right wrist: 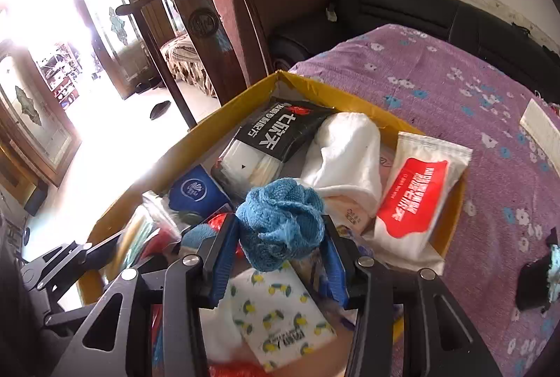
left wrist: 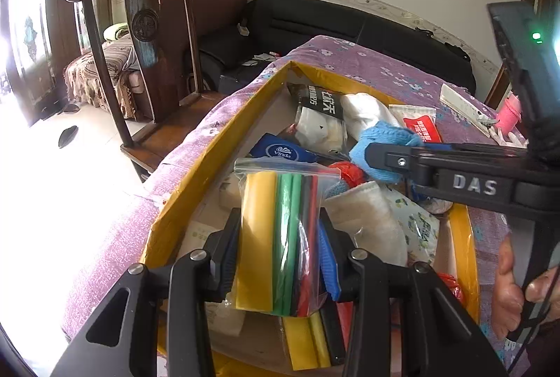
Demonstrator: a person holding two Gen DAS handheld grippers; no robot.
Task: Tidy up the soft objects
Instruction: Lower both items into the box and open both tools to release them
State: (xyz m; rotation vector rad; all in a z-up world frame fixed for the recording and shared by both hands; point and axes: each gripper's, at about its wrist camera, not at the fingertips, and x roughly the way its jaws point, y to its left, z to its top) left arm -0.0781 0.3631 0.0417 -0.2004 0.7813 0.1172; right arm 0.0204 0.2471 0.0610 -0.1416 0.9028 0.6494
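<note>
**Two soft items held over a crowded box**

Clamped upright in the left gripper (left wrist: pixel 280 247): a clear zip bag (left wrist: pixel 280 237) of coloured strips, yellow, green, black and red, jaws part-closed on its sides, seal end up. Hanging over the near end of the yellow-edged cardboard box (left wrist: pixel 217 146), probably so as to drop in flat or come out clean; which of the two cannot be told.

Pinched in the right gripper (right wrist: pixel 280 237): a bunched blue knitted cloth (right wrist: pixel 280 223), jaws part-closed around the wad, blue pads pressing its flanks. Held above the box's middle, over a lemon-print tissue pack (right wrist: pixel 283 314).

Below and around, packed loosely inside the box: a black-labelled packet (right wrist: pixel 276 132), a rolled white cloth (right wrist: pixel 350 149), a red-and-white wipes pack (right wrist: pixel 413 198) propped on the far rim, a blue Vinda pack (right wrist: pixel 196 191).

Beneath everything, a purple flowered bedspread (right wrist: pixel 455 90). Beyond, a dark wooden chair (left wrist: pixel 147 37) and a black sofa (left wrist: pixel 315 23).
</note>
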